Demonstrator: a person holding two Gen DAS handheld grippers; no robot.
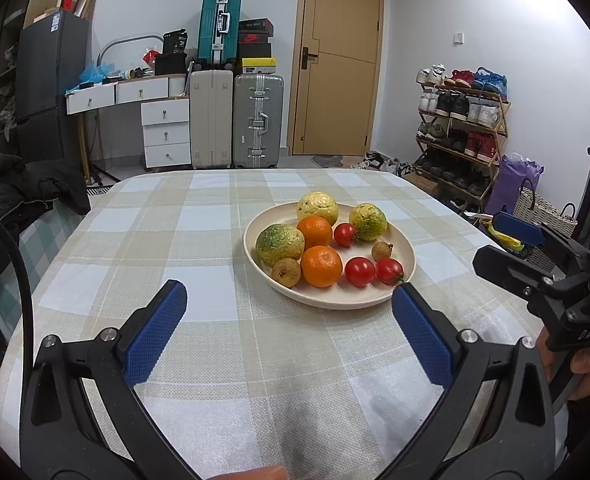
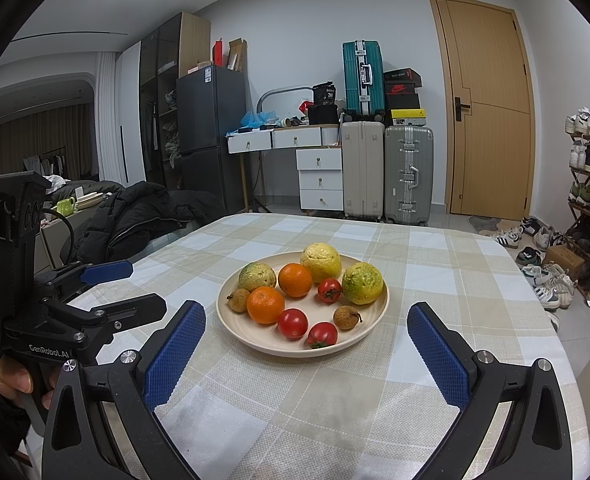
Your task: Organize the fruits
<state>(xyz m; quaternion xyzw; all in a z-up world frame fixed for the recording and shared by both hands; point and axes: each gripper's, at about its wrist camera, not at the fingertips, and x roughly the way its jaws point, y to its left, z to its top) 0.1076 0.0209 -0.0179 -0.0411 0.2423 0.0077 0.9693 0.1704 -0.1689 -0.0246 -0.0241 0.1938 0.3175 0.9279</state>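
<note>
A cream plate (image 1: 255,236) (image 2: 371,320) sits on the checked tablecloth. It holds three yellow-green fruits (image 1: 279,244) (image 2: 362,283), two oranges (image 1: 321,266) (image 2: 265,305), three red tomatoes (image 1: 359,271) (image 2: 292,323) and two small brown fruits (image 1: 285,273) (image 2: 346,317). My left gripper (image 1: 289,300) is open and empty, just short of the plate's near rim. My right gripper (image 2: 307,320) is open and empty, its tips either side of the plate's near edge. Each gripper shows in the other's view, the right one (image 1: 499,240) at the right, the left one (image 2: 127,288) at the left.
The table (image 1: 199,320) is covered by a beige and white checked cloth. A black jacket (image 1: 27,188) lies on a seat at the left. Suitcases (image 1: 235,120), a white drawer desk (image 1: 163,128), a door and a shoe rack (image 1: 463,128) stand behind.
</note>
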